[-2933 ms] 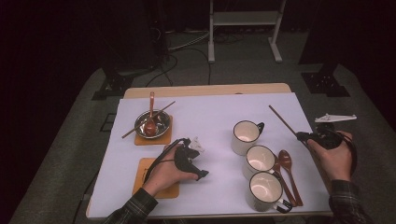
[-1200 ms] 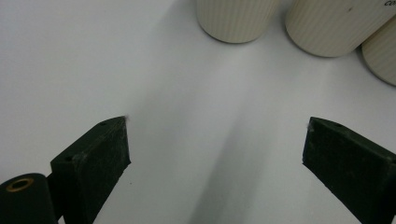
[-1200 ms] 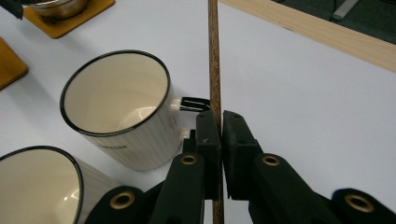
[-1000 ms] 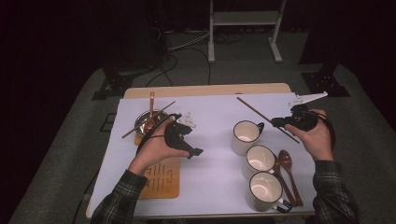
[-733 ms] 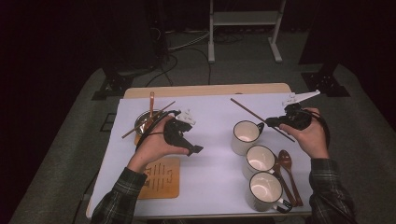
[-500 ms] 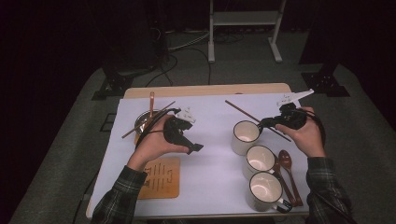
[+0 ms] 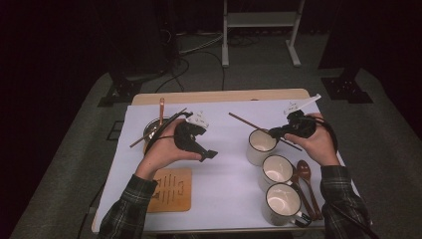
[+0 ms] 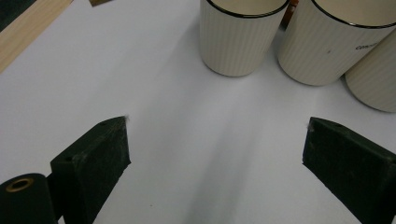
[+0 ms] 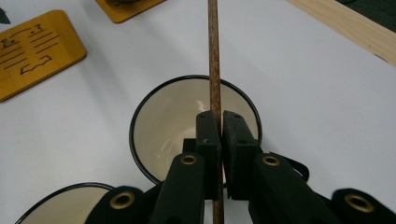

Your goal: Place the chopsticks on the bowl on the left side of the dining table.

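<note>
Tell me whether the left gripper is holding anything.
No, the left gripper is open, with bare white table cover between its jaws.

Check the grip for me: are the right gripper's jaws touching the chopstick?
Touching: the right gripper view shows the right gripper clamping the chopstick.

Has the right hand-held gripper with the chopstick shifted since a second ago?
Yes. The right hand-held gripper, shut on the chopstick, has moved left in the high view, over the farthest mug, which stayed put.

I'm seeing the desk wearing a white sheet; beside the three mugs, spoons are lying, coasters well apart.
</note>
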Demonstrator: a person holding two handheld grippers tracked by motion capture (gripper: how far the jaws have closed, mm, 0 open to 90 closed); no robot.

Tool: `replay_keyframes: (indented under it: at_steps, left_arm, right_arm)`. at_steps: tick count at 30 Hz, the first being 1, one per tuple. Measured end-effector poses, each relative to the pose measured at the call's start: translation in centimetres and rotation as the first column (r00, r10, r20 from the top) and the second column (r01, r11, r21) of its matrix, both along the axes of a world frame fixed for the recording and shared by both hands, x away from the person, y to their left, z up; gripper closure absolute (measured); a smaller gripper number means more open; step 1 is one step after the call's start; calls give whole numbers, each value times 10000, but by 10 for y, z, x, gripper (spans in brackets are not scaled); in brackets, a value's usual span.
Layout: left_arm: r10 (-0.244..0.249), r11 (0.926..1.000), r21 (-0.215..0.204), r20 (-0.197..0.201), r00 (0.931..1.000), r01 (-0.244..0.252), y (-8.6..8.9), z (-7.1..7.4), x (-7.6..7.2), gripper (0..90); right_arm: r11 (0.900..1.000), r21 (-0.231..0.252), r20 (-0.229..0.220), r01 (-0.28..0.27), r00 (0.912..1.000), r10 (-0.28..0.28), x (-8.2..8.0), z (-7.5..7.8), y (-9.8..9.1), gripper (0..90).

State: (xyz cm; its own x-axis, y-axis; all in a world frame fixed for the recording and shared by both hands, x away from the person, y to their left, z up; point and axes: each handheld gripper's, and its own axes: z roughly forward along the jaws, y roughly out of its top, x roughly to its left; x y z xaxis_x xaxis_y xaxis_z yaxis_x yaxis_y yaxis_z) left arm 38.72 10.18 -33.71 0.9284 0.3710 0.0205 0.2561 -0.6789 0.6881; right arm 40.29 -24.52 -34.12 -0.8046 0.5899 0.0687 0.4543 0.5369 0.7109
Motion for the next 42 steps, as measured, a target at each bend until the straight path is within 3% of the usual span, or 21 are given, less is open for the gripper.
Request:
replay_keyframes:
  at_steps: [23, 34, 42]
  left_arm:
    - [-221, 9997, -99, 367, 9991, 224, -4, 8, 4, 64]
    - [-349, 9993, -100, 451, 9984, 354, -6, 7, 6, 65]
    - [-552, 9983, -155, 522, 9971, 560, -7, 5, 9, 68]
  right_arm:
    - [9919, -318, -352, -1226, 9920, 1215, 3, -3, 30, 850]
    - [9821, -333, -454, -1853, 9819, 1837, 4, -3, 41, 850]
    - [9656, -436, -452, -2564, 9660, 2545, 6, -4, 52, 850]
